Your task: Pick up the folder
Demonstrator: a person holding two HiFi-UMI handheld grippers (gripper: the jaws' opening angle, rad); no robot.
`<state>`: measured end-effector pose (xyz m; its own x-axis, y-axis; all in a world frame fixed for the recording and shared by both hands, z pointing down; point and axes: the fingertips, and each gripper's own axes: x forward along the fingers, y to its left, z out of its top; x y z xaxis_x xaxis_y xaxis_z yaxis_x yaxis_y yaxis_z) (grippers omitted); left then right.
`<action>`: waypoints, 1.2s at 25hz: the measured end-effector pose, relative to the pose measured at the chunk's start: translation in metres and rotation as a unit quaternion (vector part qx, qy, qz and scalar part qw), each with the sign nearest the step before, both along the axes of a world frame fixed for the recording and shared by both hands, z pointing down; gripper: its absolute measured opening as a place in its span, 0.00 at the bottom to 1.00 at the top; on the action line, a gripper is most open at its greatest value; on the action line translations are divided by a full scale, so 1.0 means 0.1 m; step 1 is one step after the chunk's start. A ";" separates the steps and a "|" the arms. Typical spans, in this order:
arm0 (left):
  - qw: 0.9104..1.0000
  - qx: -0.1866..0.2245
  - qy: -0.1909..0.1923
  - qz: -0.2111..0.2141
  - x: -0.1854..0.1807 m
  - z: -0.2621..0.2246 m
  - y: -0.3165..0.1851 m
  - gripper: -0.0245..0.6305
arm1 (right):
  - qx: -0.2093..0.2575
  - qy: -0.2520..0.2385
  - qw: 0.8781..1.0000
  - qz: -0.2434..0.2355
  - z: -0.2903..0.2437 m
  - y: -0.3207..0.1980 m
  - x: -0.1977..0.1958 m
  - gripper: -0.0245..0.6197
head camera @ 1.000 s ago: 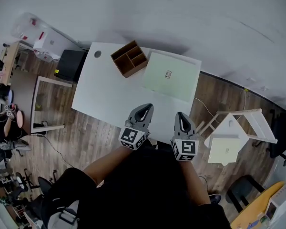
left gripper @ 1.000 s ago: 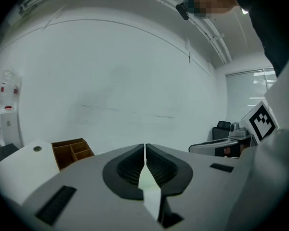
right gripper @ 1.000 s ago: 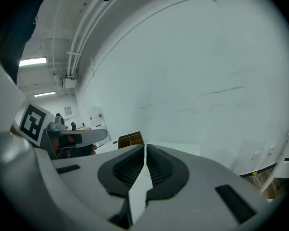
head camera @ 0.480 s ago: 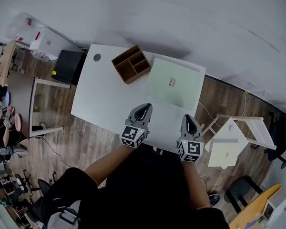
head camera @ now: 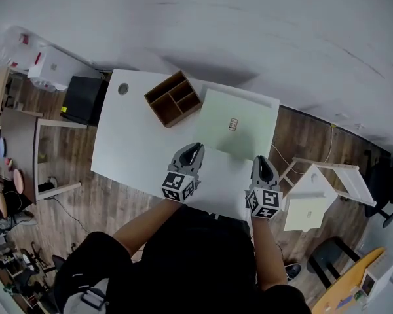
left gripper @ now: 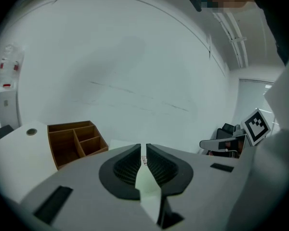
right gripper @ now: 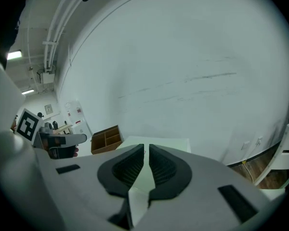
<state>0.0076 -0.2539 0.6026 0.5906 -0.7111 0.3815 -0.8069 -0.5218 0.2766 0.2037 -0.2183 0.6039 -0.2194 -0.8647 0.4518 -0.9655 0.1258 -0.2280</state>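
A pale green folder (head camera: 236,122) with a small label lies flat on the right half of the white table (head camera: 134,139). My left gripper (head camera: 195,148) hovers over the table's near edge, just short of the folder's near left corner, jaws shut and empty. My right gripper (head camera: 261,161) hangs by the near right corner of the table, also shut and empty. In the left gripper view the shut jaws point along the folder (left gripper: 145,183). In the right gripper view the folder (right gripper: 169,142) lies ahead of the shut jaws.
A wooden desk organizer (head camera: 173,98) stands left of the folder, close to its far left corner. A white rack (head camera: 321,190) stands on the floor right of the table. A black box (head camera: 84,100) sits off the table's left end. A wall rises behind the table.
Both grippers have sunk and advanced toward the table's near edge, and the right one has drifted right, away from the left. Both pairs of jaws stayed shut.
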 end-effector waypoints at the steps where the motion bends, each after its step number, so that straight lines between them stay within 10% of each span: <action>1: 1.000 -0.005 -0.001 0.001 0.00 0.05 -0.06 0.07 | -0.003 0.002 1.000 0.004 0.05 -0.05 0.03 0.10; 11: 0.999 -0.039 -0.004 -0.009 -0.06 0.46 -0.50 0.25 | -0.062 -0.003 0.998 0.014 0.58 -0.24 0.21 0.28; 17: 0.992 -0.125 0.016 -0.022 -0.09 0.93 -0.64 0.42 | -0.112 -0.018 0.993 0.018 0.92 -0.32 0.30 0.37; 30: 0.984 -0.177 -0.012 0.001 -0.13 1.44 -0.83 0.48 | -0.174 -0.051 0.983 0.005 1.33 -0.42 0.36 0.51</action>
